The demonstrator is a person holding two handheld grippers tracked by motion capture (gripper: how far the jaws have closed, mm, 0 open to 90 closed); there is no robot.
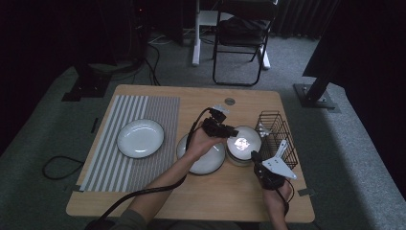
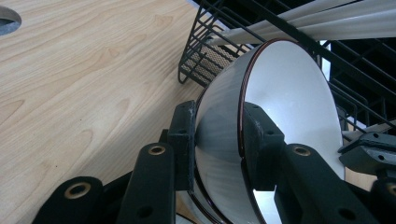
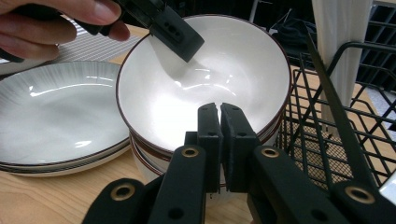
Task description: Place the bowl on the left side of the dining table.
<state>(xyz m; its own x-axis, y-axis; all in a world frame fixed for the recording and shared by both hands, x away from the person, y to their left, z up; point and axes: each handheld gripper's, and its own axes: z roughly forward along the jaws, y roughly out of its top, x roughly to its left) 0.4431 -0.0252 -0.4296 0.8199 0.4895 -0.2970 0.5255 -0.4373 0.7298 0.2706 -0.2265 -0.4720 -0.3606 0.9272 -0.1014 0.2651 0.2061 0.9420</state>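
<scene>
Dim room, grey carpet (image 1: 43,139), folding chair (image 1: 239,38)

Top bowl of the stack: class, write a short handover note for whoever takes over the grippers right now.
Left gripper: jaws straddle the rim of the top bowl, one inside, one outside.
Right gripper: shut, holding nothing, in front of the bowl stack.
Things: bowls stacked between the plate stack and the wire rack; one plate lies on the striped mat.
Done: one plate laid out.
Left: probably lift the top bowl off and set it out.
</scene>
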